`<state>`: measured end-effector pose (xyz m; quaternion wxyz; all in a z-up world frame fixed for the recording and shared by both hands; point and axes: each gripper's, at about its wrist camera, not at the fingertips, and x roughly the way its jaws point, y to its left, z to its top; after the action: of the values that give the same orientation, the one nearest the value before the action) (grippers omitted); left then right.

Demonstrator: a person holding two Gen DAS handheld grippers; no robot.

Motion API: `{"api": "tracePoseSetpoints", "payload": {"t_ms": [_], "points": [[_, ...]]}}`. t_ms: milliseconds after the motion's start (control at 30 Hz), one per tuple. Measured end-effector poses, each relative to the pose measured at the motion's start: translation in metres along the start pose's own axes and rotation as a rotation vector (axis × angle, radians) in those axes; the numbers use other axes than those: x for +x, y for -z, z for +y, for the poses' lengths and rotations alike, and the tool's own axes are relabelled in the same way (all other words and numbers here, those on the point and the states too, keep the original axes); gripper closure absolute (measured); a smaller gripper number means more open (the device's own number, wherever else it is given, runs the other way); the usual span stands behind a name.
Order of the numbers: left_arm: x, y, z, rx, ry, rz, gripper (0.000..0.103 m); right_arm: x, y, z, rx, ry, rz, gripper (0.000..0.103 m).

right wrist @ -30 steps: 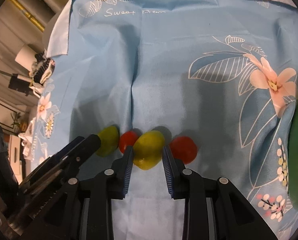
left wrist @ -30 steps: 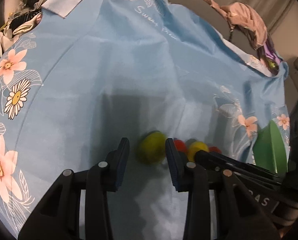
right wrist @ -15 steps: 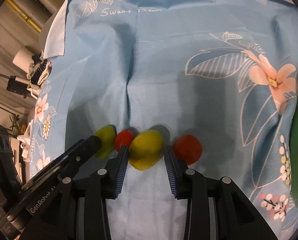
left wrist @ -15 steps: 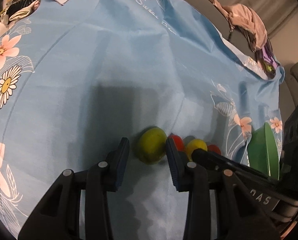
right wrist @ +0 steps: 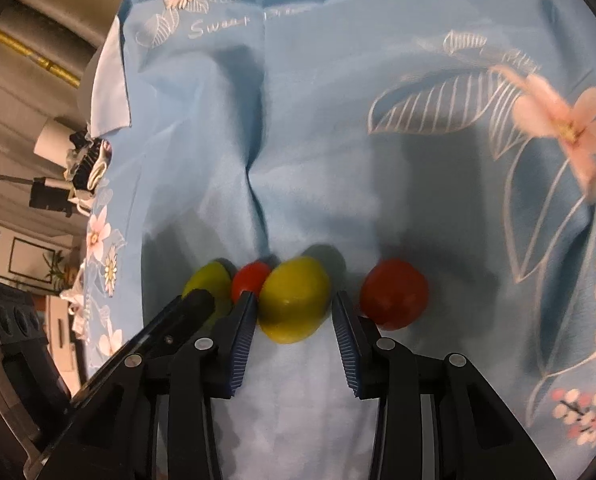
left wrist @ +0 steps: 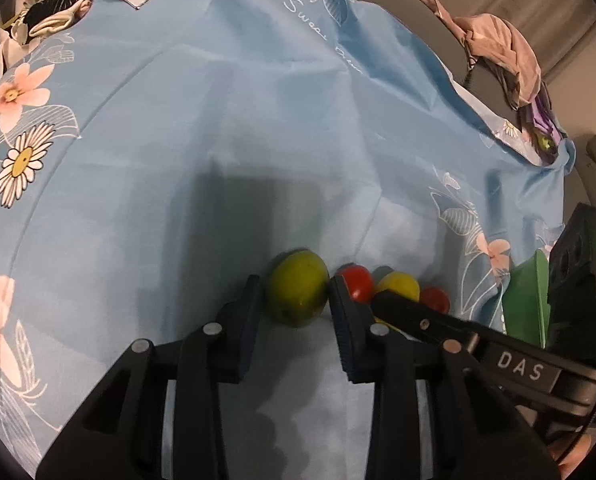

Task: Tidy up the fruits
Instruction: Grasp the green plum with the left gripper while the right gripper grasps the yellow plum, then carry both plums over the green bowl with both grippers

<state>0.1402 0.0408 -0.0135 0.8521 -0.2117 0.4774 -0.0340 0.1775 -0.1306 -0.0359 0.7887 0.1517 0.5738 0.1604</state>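
Four small fruits lie in a row on the blue flowered cloth point(left wrist: 258, 120). In the left wrist view a yellow-green fruit point(left wrist: 297, 294) sits between the tips of my left gripper point(left wrist: 294, 292), whose jaws are open around it with small gaps. To its right lie a red fruit point(left wrist: 357, 282), a yellow fruit point(left wrist: 397, 285) and another red fruit point(left wrist: 434, 299). In the right wrist view my right gripper point(right wrist: 294, 308) is open around the yellow fruit point(right wrist: 294, 299). A red fruit point(right wrist: 393, 294) lies right of it, a red fruit point(right wrist: 251, 280) and the yellow-green fruit point(right wrist: 206, 283) left.
A green container point(left wrist: 527, 300) stands at the right edge of the cloth. Crumpled clothes point(left wrist: 501, 52) hang on a chair at the back right. Clutter point(left wrist: 46, 16) lies past the cloth's far left corner. The cloth point(right wrist: 337, 120) has a raised crease running toward the fruits.
Both grippers have moved closer to the fruits. The right gripper's jaws have opened wider around the yellow fruit. The fruits stay in their row.
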Motion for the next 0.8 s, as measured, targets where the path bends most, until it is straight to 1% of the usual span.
{"api": "tracePoseSetpoints", "payload": {"t_ms": [133,267,433,500,533,567,600,667,733,767,800], "points": [[-0.003,0.002,-0.003,0.009,-0.021,-0.002,0.069,-0.002,0.003,0.006,-0.044,0.029,-0.018,0.064],[-0.004,0.006,-0.007,0.016,-0.044,-0.001,0.069,-0.013,0.009,0.009,-0.105,0.069,-0.051,0.064],[-0.011,0.012,-0.016,0.036,-0.057,-0.013,0.069,-0.041,0.014,0.006,-0.135,0.061,-0.077,0.064],[-0.017,0.015,-0.022,0.047,-0.047,-0.027,0.073,-0.051,0.018,0.005,-0.156,0.072,-0.093,0.064],[-0.019,0.016,-0.025,0.054,-0.042,-0.032,0.085,-0.058,0.021,0.004,-0.167,0.076,-0.101,0.064],[-0.022,0.016,-0.029,0.064,-0.035,-0.04,0.089,-0.064,0.024,0.003,-0.173,0.075,-0.108,0.064],[-0.024,0.017,-0.032,0.083,-0.033,-0.047,0.089,-0.068,0.026,0.001,-0.175,0.072,-0.113,0.064],[-0.018,0.019,-0.034,0.103,-0.051,-0.036,0.089,-0.077,0.031,-0.006,-0.171,0.072,-0.124,0.064],[-0.012,0.019,-0.028,0.06,-0.031,-0.017,0.089,-0.079,0.033,-0.01,-0.158,0.085,-0.126,0.064],[-0.01,0.018,-0.024,0.033,-0.013,-0.005,0.086,-0.08,0.035,-0.014,-0.152,0.093,-0.126,0.064],[-0.009,0.017,-0.023,0.031,0.001,0.009,0.085,-0.081,0.036,-0.015,-0.155,0.096,-0.127,0.064]]}}
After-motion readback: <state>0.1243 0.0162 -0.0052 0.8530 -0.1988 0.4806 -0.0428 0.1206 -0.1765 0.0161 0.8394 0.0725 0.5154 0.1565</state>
